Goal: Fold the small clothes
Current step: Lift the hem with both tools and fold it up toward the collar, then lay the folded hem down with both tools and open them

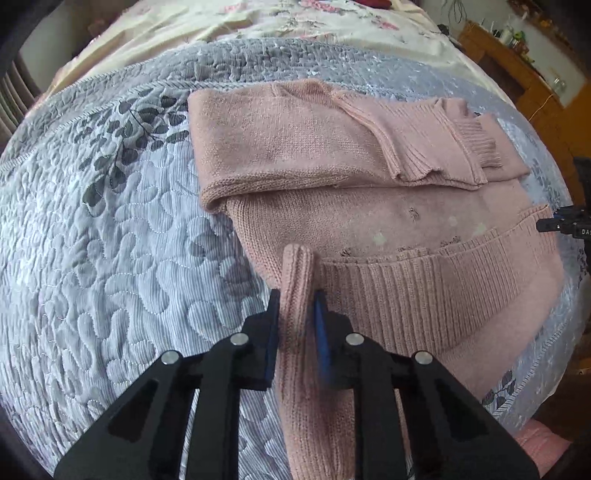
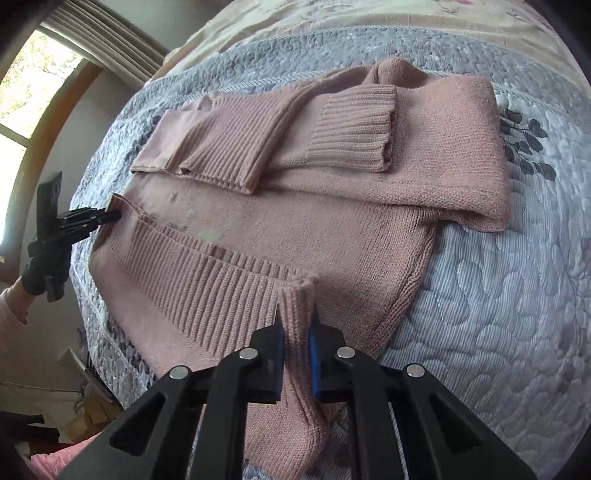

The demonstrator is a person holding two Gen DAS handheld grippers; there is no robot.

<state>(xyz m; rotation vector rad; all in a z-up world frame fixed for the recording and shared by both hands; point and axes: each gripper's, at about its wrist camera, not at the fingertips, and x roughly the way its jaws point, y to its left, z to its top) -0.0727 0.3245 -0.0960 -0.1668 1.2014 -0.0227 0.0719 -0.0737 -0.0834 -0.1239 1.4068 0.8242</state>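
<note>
**A:** That pink knit sweater (image 1: 332, 155) is lying on the grey quilted bedspread (image 1: 110, 258), sleeves already crossed over the chest. It looks soft and floppy, a bit thick — I'd guess it sags and stretches if lifted by one spot.

**B:** Yeah, so take it by the ribbed hem (image 2: 192, 273), one corner each. That's what's happening: left claw (image 1: 297, 295) is clamped on a bunched fold of hem, right claw (image 2: 295, 314) pinched tight on the other corner. The ribbing should give decent grip, not slippery.

**A:** Any boxes or baskets around to drop it in?

**B:** None I can make out — just a floral sheet (image 1: 295, 26) further up the bed and a cluttered wooden shelf (image 1: 517, 62), contents too small to tell.
</note>
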